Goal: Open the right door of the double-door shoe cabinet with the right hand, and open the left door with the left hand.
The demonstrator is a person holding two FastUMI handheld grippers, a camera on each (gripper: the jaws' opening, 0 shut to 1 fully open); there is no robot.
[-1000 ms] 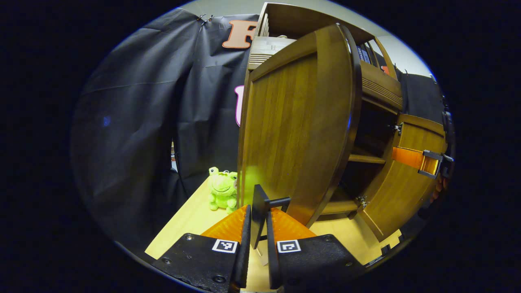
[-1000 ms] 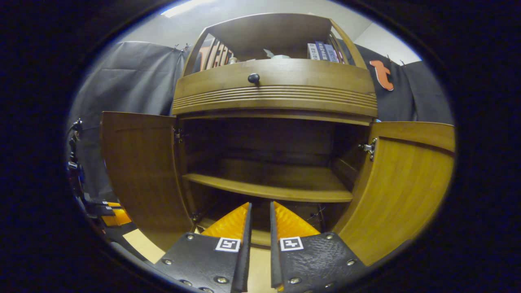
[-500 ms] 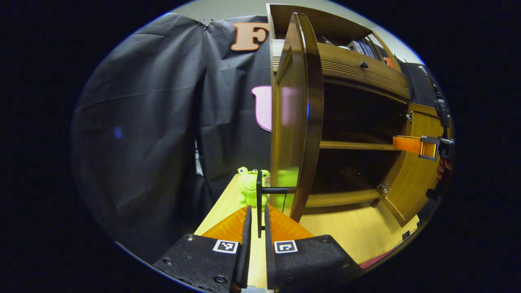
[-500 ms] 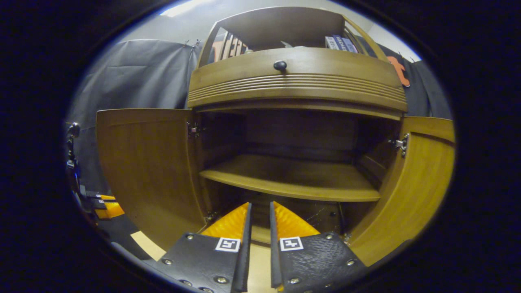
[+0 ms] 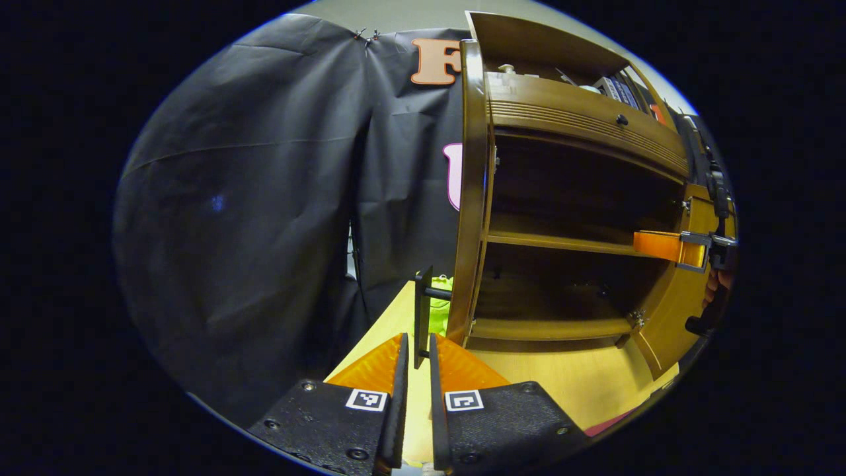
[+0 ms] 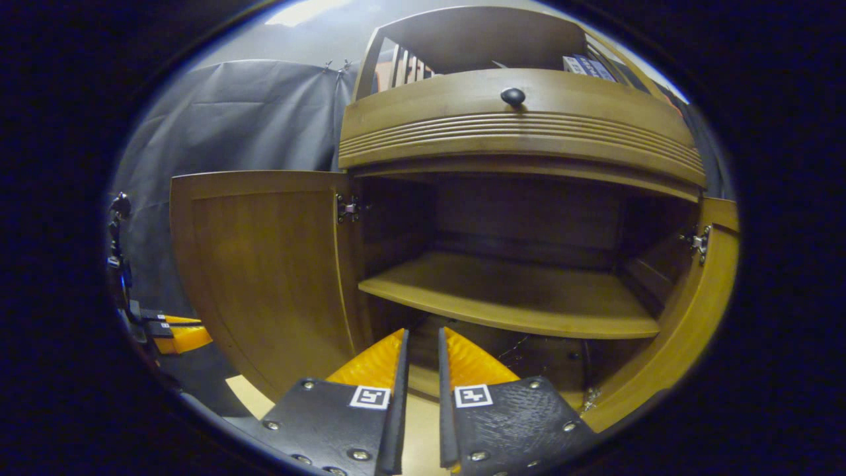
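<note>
A wooden shoe cabinet (image 6: 522,125) stands on a light wooden counter (image 5: 568,377) with both lower doors swung open, showing a dark inside with one shelf (image 6: 509,301) across the middle.

In the left gripper view, the left gripper (image 5: 415,350) sits at the bottom, its jaws clenched on the thin black handle (image 5: 422,317) of the left door (image 5: 472,198), which is seen edge-on and stands well out from the cabinet. A bright green object (image 5: 439,311) shows partly behind the handle. At the far right, the right gripper (image 5: 667,246) is near the open right door (image 5: 687,311).

In the right gripper view, the right gripper (image 6: 423,360) points into the cabinet below the shelf, its jaws nearly together with only a narrow gap and nothing between them. The left door (image 6: 264,264) and right door (image 6: 687,330) flare out on either side. A drawer with a round black knob (image 6: 512,96) sits above the opening.
</note>
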